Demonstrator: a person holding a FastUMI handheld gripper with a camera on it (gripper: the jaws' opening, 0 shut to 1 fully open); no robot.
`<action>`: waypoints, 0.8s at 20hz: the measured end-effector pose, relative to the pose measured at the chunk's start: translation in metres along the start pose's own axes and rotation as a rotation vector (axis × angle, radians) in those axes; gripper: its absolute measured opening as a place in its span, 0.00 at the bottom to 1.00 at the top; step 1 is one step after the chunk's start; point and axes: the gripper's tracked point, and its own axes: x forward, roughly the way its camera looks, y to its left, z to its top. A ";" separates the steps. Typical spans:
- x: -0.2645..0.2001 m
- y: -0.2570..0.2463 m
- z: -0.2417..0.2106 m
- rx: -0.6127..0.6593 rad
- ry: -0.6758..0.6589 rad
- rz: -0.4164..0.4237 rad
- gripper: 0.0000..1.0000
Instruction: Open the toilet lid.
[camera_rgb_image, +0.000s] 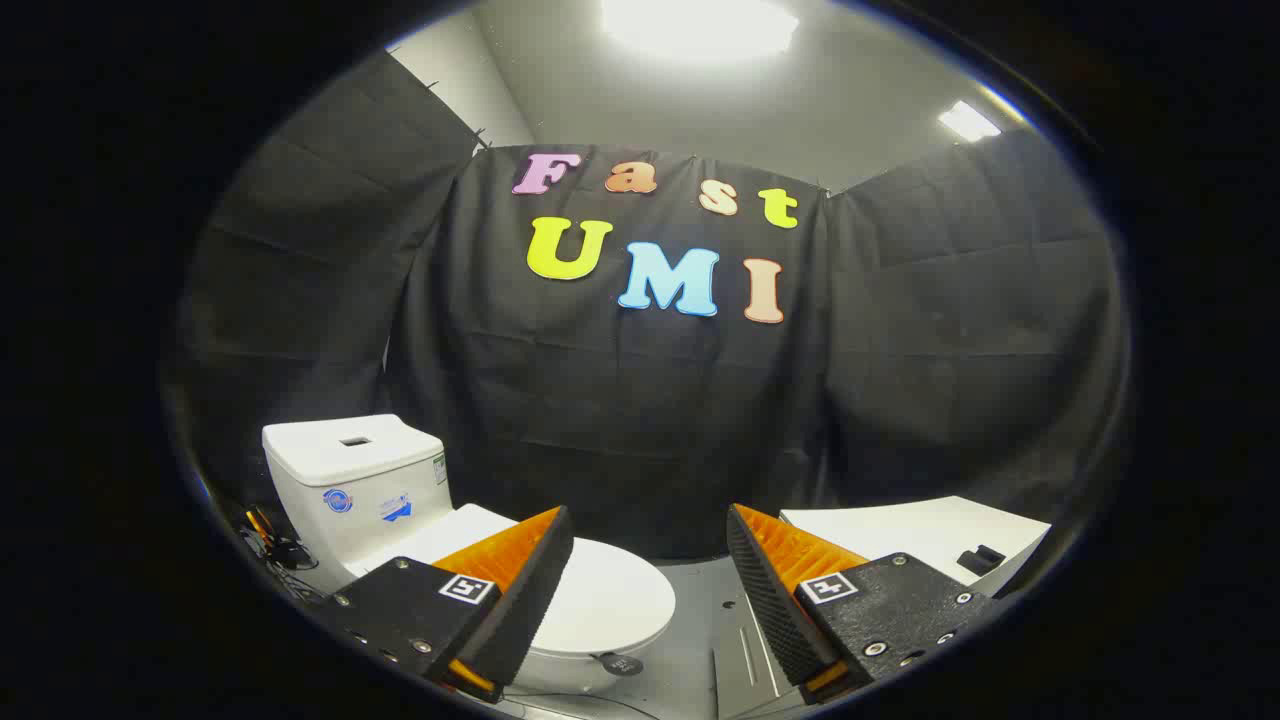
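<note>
White glossy ceramic made up the toilet (350, 490), which stood on the grey floor (700, 620) against the black cloth wall (640, 440), its rectangular tank toward the wall. Its white oval lid (610, 600) lay shut over the bowl, flat, partly hidden behind one finger of the claw (650, 585). That claw hung open above the floor, fingers wide apart and gripping nothing, the lid's rounded front just ahead between them. A white box-like cabinet (920, 545) sat beyond the other finger.

White toilet lid (600, 600) lies shut, flat.
</note>
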 end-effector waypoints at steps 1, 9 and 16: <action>0.000 0.001 0.000 0.000 -0.001 0.001 0.95; -0.001 -0.008 0.001 0.013 -0.008 -0.026 0.95; -0.002 -0.020 -0.003 0.035 0.000 -0.058 0.95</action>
